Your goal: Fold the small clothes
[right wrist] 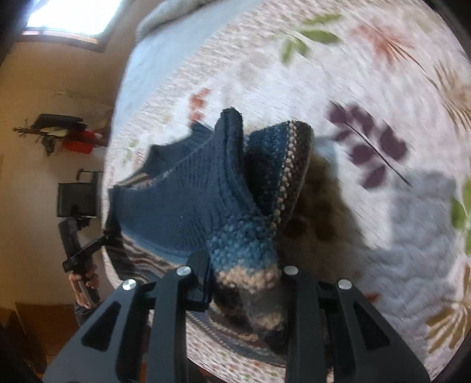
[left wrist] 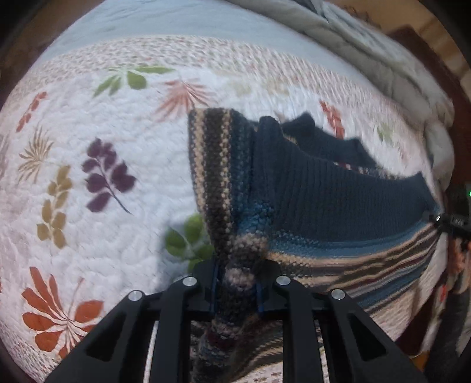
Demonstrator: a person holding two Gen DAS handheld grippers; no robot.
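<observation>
Fingers (left wrist: 212,282) of both grippers clamp bunched sweater (left wrist: 323,188) edges, lifted above the quilt (left wrist: 117,147)

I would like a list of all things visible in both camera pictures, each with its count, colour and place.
knitted garment: one, dark blue with tan and brown stripes, lifted above the quilt, held by both grippers
quilt: one, white with coloured leaf prints, covering the bed
grey bedding: one pile, grey, far edge of the bed
window: one, bright, upper left in the right wrist view
left gripper: one, black, shut on a striped fold
right gripper: one, black, shut on a blue fold
</observation>
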